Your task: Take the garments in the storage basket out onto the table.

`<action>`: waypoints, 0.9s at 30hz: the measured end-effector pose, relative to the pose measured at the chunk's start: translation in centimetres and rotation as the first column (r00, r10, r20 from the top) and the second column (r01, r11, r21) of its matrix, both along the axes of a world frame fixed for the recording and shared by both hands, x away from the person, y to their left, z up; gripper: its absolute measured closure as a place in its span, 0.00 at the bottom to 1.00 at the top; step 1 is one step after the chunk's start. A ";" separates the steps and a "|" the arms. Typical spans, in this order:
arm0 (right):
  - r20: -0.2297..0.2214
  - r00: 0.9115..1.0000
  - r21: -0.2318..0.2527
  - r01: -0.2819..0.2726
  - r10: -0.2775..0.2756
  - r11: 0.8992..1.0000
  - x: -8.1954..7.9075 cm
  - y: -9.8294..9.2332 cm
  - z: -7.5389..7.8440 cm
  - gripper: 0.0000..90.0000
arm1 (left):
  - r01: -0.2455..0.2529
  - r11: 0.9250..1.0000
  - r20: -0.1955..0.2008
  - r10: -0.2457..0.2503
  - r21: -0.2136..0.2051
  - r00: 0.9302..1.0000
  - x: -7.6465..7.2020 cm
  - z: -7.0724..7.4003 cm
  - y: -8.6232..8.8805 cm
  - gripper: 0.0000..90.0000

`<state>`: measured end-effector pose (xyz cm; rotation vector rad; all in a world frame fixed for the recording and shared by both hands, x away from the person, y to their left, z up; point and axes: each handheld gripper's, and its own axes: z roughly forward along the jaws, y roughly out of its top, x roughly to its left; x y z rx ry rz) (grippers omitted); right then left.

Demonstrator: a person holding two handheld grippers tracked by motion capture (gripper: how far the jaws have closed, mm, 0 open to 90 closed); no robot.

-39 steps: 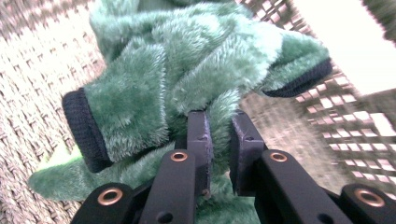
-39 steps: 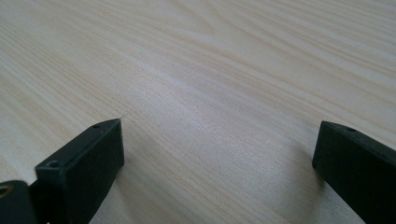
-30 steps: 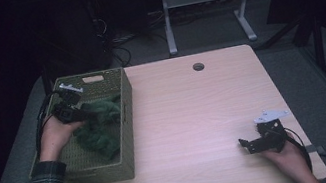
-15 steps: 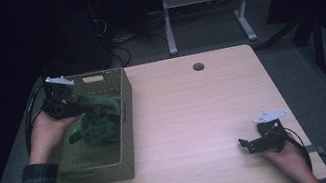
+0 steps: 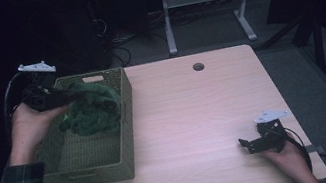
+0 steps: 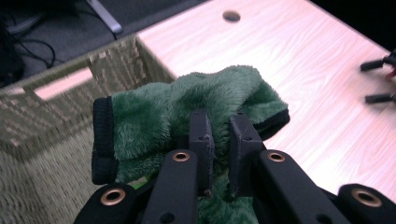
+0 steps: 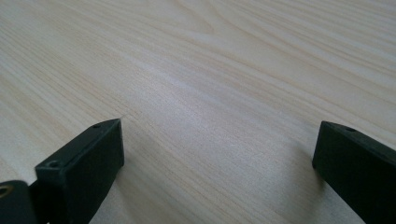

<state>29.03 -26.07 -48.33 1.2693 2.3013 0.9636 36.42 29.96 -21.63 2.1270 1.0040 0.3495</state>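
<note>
A fuzzy green cloth with a dark hem (image 5: 91,112) hangs above the woven basket (image 5: 112,159) at the table's left. My left gripper (image 5: 70,95) is shut on it; in the left gripper view its jaws pinch a fold of the green cloth (image 6: 205,102), with my left gripper (image 6: 222,140) held over the basket's far corner (image 6: 116,60). My right gripper (image 5: 247,145) rests on the table near the front right edge. In the right gripper view, my right gripper (image 7: 217,158) stands open over bare wood, nothing between its fingers.
The light wood table (image 5: 205,109) has a round cable hole (image 5: 198,66) at the back. A white desk frame (image 5: 202,8) and cables stand on the dark floor behind. The right gripper's jaws (image 6: 378,81) show far off in the left gripper view.
My left gripper has risen out of the basket with the green cloth, lifting it clear of the basket floor. The right gripper has stayed still.
</note>
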 end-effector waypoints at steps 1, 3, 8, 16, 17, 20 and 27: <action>0.000 1.000 0.000 0.000 0.000 1.000 0.0 0.0 0.0 0.02 | 0.003 1.000 0.009 -0.003 0.004 1.000 -0.1 0.6 -0.2 0.91; -0.001 1.000 0.001 0.000 0.000 1.000 0.0 0.0 0.0 0.02 | 0.011 1.000 0.021 -0.011 0.003 1.000 -0.3 1.3 -0.6 0.91; -0.001 1.000 0.001 0.001 -0.001 1.000 0.0 0.0 0.0 0.02 | 0.045 0.999 0.043 -0.044 -0.015 0.998 -0.6 2.7 -1.8 0.91; -0.001 1.000 0.001 0.001 -0.001 1.000 0.0 0.0 0.0 0.02 | 0.085 0.996 0.068 -0.083 -0.027 0.994 -1.1 3.6 -5.0 0.91; -0.004 1.000 0.002 0.003 -0.003 1.000 0.0 0.0 0.0 0.02 | 0.094 0.995 0.072 -0.092 -0.025 0.993 -1.1 3.6 -5.9 0.91; -0.004 1.000 0.002 0.002 -0.002 1.000 0.0 0.0 0.0 0.02 | 0.119 0.993 0.070 -0.117 -0.022 0.991 -1.1 3.5 -7.2 0.91; -0.004 1.000 0.002 0.002 -0.002 1.000 0.0 0.0 0.0 0.02 | 0.174 0.984 0.039 -0.173 -0.027 0.984 -0.9 2.4 -10.1 0.91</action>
